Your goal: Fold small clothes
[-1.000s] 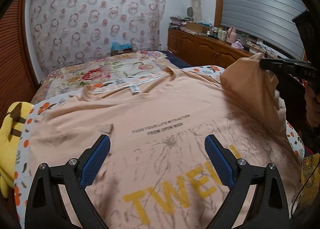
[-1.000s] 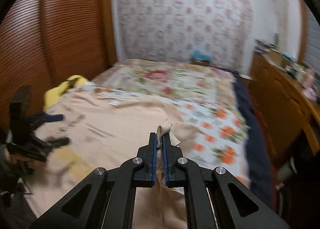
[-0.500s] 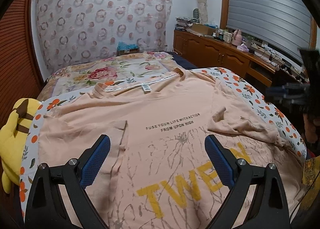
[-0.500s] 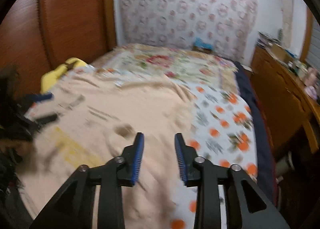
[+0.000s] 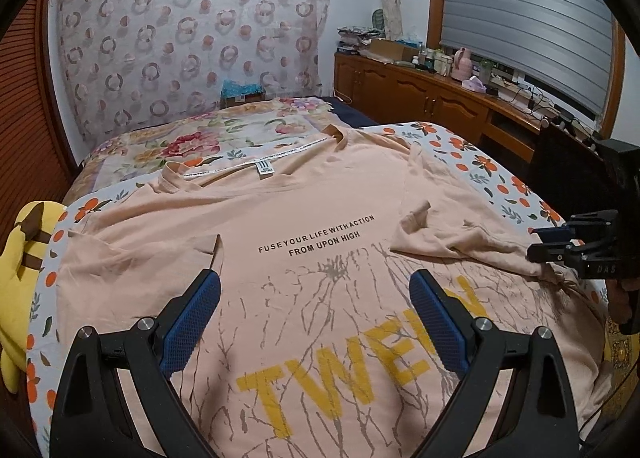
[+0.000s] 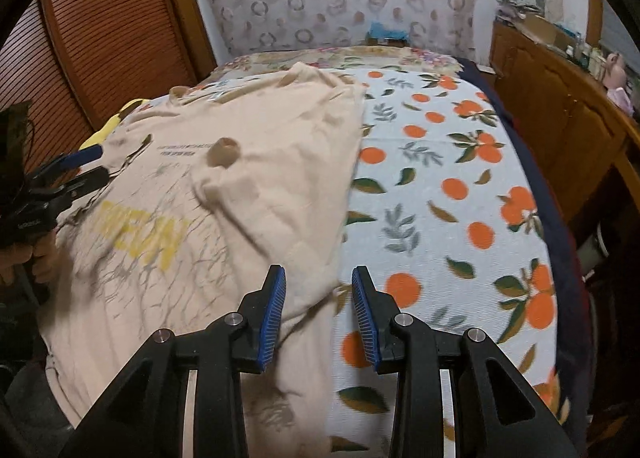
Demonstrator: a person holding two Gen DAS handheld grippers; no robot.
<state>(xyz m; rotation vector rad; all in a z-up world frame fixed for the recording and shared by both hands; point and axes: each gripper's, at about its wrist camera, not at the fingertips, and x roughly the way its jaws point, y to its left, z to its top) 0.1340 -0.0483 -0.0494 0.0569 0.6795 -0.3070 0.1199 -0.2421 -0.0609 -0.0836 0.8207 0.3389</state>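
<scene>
T-shirt (image 5: 320, 226) lies flat beneath the gaping left tongs (image 5: 316, 322) and right tongs (image 6: 319, 314).

Peach t-shirt (image 5: 320, 218), black text, yellow letters, grey crack print. White bedspread (image 6: 440, 186), orange fruit and green leaves at 3 o'clock. Yellow plush (image 5: 20, 258) at 9. Blue jaws.

Each black plastic left claw (image 5: 315, 322) and right claw (image 6: 319, 314) is fitted with two bumpy blue pads (image 5: 191, 321) and shiny round silver screws (image 6: 401, 318). Bare skin is seen on one hand (image 6: 38, 258).
</scene>
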